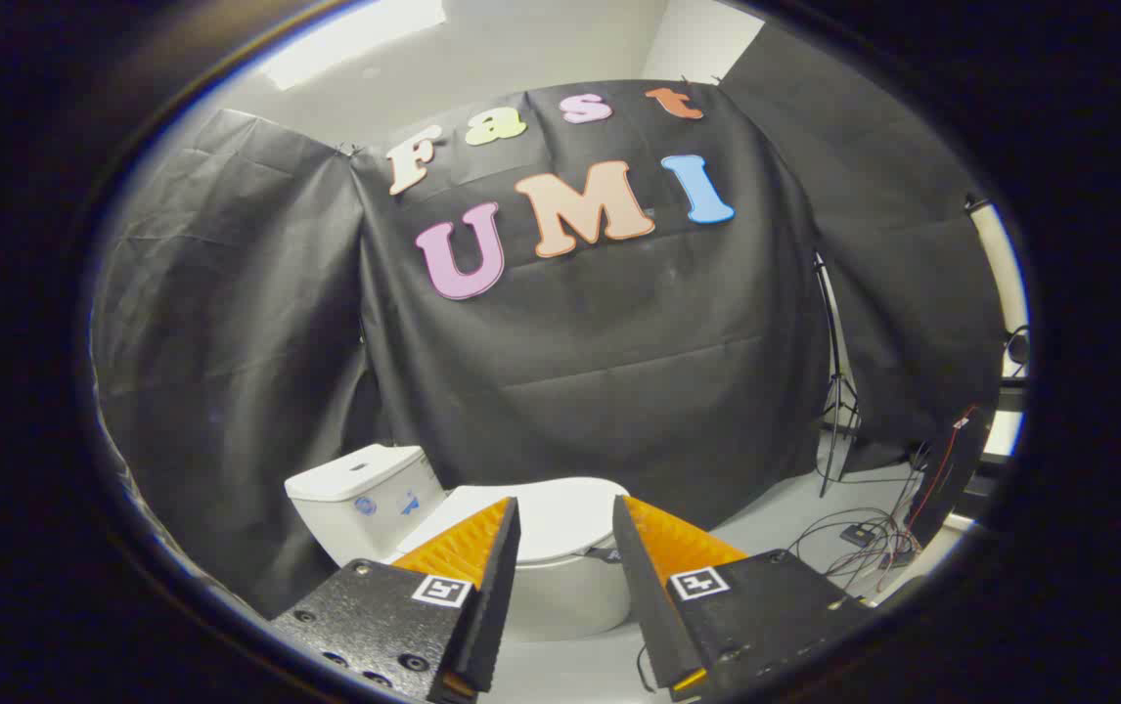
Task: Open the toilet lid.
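Plainly, our gripper [565, 513] had its two fingers spread apart with nothing between them, each finger carrying one square marker tag on its upper face, so we counted two tags in all. Through the gap between the fingertips we saw the one toilet [560, 577], just beyond them and lower down, and neither finger touched it. Its toilet lid [560, 518] lay flat and closed over the bowl, its pale top showing between the fingers. One tank [360, 504] stood at the back of the toilet, off toward our left finger, with two small stickers on its front face, though we could not tell what they showed. Behind the toilet hung the black cloth wall [600, 372] of the booth, draped in folds and wrapping round both sides. The pale floor [785, 513] showed past our right finger. On it, well apart from the toilet, we saw one thin stand [832, 391] rising on splayed legs against the cloth, and nearer the right side a loose tangle of cables [864, 543] with one small dark box among them; we could not count the separate wires. Above the cloth, one bright ceiling light [355, 44] showed on the white ceiling.
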The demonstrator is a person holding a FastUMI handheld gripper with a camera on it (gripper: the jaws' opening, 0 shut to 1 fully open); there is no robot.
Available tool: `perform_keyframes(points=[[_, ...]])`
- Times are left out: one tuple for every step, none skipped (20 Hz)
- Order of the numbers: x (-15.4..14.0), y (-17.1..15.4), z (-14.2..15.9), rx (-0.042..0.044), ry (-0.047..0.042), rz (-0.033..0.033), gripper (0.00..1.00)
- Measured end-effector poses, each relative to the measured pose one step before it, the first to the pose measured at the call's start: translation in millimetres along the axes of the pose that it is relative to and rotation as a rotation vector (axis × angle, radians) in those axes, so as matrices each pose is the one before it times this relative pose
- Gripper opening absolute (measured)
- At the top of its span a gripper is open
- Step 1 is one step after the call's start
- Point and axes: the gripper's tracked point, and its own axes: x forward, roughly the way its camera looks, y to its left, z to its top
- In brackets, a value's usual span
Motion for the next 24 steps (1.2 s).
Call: perform_keyframes(points=[[1.6,0.55,-0.45,0.00227,0.0033,0.00332,0.59],[0.89,0.79,-0.98,0.00223,0.00323,0.00202,0.59],[0.67,0.04,-1.1,0.00256,0.00311,0.00142,0.59],[0.47,-0.84,-1.42,0.00298,0.00239,-0.00035,0.59],[-0.17,-0.47,-0.64,0.00227,0.00248,-0.00158,0.59],[-0.53,-0.53,-0.8,0.00248,0.00178,-0.00242,0.59],[-0.29,-0.06,0.19,0.00071,-0.00003,-0.00086,0.59],[0.79,-0.19,-0.12,0.00169,-0.00061,-0.00163,0.59],[-0.05,-0.43,0.86,0.00176,-0.00125,-0.00174,0.59],[-0.71,-0.84,-0.78,0.0019,-0.00095,-0.00183,0.59],[-0.28,-0.25,0.32,0.00159,-0.00029,-0.00157,0.59],[-0.3,-0.08,-0.56,0.00015,0.00076,-0.00201,0.59],[-0.82,-0.43,-0.34,-0.00039,0.00014,-0.001,0.59],[0.08,-0.24,-0.42,0.00055,-0.00037,-0.0009,0.59],[-0.05,-0.35,0.74,0.00117,-0.00005,-0.00054,0.59],[0.17,-0.06,-0.38,0.0006,-0.00073,-0.00001,0.59],[-0.17,0.33,0.27,0.00026,-0.00049,0.0005,0.59],[-0.01,-0.24,-0.03,0.00019,0.00045,-0.00008,0.59],[0.24,-0.58,-0.54,0.00036,0.00105,-0.00041,0.59],[0.35,0.16,-0.67,0.00194,0.00125,0.00086,0.59],[0.63,-0.39,-0.5,0.0036,0.001,-0.00009,0.59],[0.68,-0.74,-1.33,0.00528,0.00077,0.0011,0.59],[0.8,-0.29,-0.14,0.00552,-0.00068,0.00057,0.59],[1.11,-0.69,-0.62,0.0074,-0.0011,-0.00017,0.59]])
